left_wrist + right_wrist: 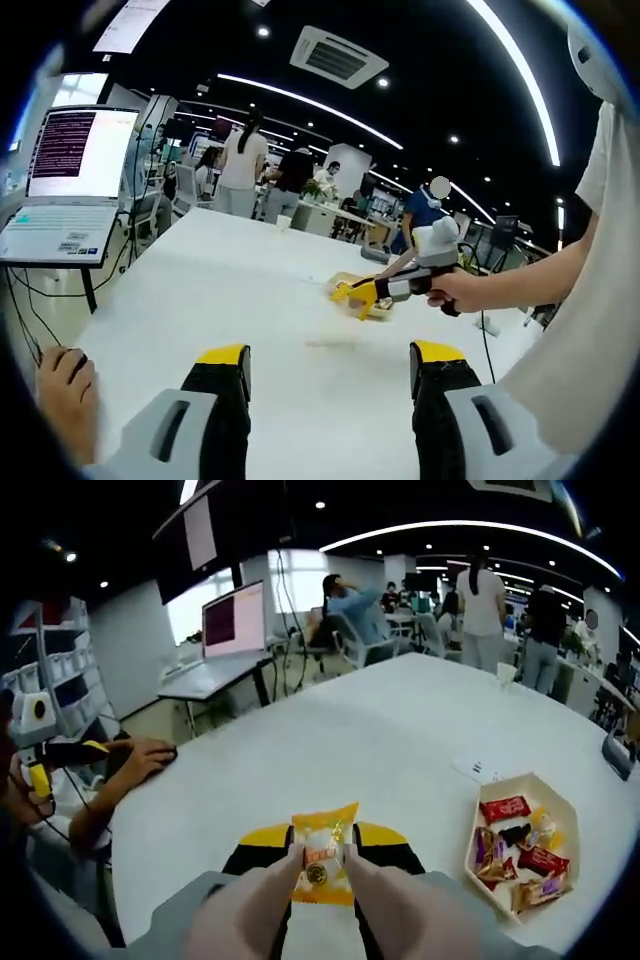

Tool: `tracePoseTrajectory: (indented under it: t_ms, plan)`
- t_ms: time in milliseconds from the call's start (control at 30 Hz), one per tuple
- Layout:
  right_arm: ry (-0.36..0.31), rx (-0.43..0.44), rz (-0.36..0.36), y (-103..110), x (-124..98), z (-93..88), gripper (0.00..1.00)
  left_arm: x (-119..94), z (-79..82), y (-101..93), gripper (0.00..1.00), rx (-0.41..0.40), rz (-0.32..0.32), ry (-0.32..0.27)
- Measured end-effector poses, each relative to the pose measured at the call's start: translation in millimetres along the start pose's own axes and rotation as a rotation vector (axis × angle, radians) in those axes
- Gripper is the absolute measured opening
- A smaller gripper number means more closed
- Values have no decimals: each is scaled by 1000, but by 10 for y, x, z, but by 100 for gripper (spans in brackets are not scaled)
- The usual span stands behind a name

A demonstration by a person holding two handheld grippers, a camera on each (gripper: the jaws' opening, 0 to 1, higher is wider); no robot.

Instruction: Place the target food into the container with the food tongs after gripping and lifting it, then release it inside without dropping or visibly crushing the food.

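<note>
My right gripper point(325, 837) is shut on a pair of pale food tongs point(262, 900). The tong tips pinch a yellow-orange wrapped snack point(322, 865), held above the white table point(380, 740). The container, a beige angular tray point(523, 787) with several wrapped snacks in it, lies on the table to the right of the held snack. In the left gripper view the right gripper point(358, 293), held in a person's hand, hovers at the tray point(350, 279). My left gripper point(330, 355) is open over bare table with nothing between its yellow-tipped jaws.
A laptop point(70, 190) stands on a side desk to the left, and a hand rests on a mouse point(65, 372) at the table's near corner. A paper slip point(478, 770) lies beyond the tray. People stand at the far end of the room.
</note>
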State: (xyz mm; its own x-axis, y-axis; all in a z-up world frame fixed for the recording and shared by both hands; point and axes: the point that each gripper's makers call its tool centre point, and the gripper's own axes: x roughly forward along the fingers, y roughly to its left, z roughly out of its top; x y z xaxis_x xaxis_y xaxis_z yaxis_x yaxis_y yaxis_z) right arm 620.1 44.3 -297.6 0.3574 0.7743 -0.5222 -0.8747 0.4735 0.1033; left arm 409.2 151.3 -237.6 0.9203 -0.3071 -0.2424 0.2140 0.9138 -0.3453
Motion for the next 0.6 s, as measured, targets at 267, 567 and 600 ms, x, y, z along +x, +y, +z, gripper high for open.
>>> tracePoseTrajectory:
  t_ms: [267, 567, 600]
  plan:
    - [-16, 11, -11, -68, -51, 29, 22, 19, 14, -2, 64, 7, -3, 1]
    - [-29, 29, -33, -162, -132, 27, 22, 19, -22, -23, 64, 6, -5, 11]
    - [-30, 31, -34, -168, -139, 27, 22, 19, -20, -25, 64, 7, -5, 11]
